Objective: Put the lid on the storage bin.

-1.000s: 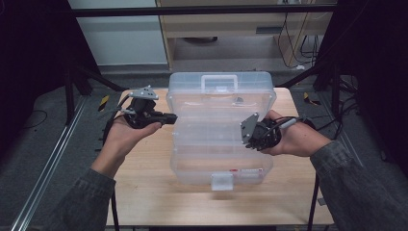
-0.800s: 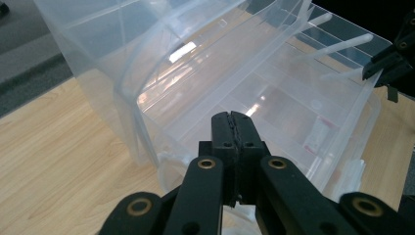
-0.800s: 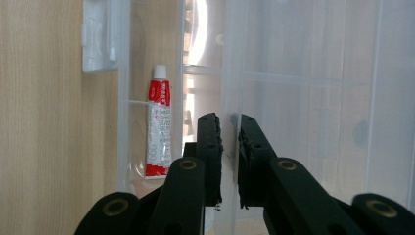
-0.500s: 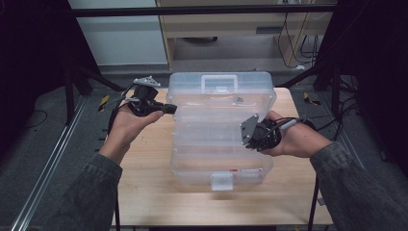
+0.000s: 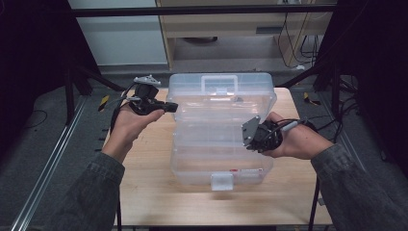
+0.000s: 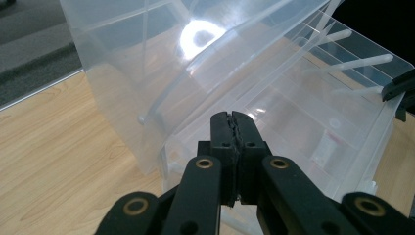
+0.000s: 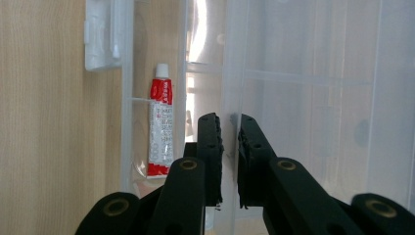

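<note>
Tube [image 7: 160,127]: red and white with a white cap, just left of the right jaws, lengthwise, cap pointing away from them. Print too small to read.

Table [image 5: 144,192]: pale wood, beneath both sets of jaws and bare to the left of the left jaws.

Floor [image 5: 48,125]: grey, well left of the left jaws, with a metal rail [image 5: 48,183] running across it.

Cabinet [image 5: 231,24]: beyond both jaws, past the table's far edge. Cables [image 5: 293,29] hang beside it, beyond the right jaws.

High view sits above the person's side, looking fwd and down. Both gripper views ride close behind their own black jaws (very near), each sharing the clear, compartmented plastic organiser box [image 5: 221,130] w/ the high view.
</note>
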Demonstrator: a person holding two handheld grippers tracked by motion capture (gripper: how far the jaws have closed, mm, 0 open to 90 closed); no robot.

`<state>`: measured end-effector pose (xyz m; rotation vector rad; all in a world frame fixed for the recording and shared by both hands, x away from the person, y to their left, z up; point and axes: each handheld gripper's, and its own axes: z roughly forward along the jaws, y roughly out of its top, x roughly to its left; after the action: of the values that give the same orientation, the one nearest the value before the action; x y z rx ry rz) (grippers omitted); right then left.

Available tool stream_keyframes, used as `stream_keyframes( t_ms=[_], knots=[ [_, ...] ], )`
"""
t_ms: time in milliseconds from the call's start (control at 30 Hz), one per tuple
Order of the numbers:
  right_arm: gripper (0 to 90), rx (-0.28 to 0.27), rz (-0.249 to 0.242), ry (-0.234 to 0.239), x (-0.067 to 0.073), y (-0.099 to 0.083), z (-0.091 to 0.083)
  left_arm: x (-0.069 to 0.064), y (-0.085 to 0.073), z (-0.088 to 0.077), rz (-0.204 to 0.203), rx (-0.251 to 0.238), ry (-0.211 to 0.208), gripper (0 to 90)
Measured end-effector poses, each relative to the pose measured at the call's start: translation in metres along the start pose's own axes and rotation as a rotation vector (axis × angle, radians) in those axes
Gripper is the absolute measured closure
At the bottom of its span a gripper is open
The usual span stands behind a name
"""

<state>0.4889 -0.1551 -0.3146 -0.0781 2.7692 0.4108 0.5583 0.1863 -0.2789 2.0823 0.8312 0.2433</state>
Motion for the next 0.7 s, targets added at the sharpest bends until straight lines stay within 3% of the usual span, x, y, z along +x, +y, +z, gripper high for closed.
stream_keyframes(
  t_ms=[333, 700],
  knots=[
    [82.4, -0.003, -0.003, 0.003, 0.004, -0.001, 0.001, -0.001, -0.012, -0.004, -0.017, -0.015, -0.001, 87.6],
    [76.4, -0.008, 0.010, -0.010, 0.013, -0.006, 0.003, -0.013, -0.026, -0.010, -0.011, -0.028, -0.014, 87.5]
  ],
)
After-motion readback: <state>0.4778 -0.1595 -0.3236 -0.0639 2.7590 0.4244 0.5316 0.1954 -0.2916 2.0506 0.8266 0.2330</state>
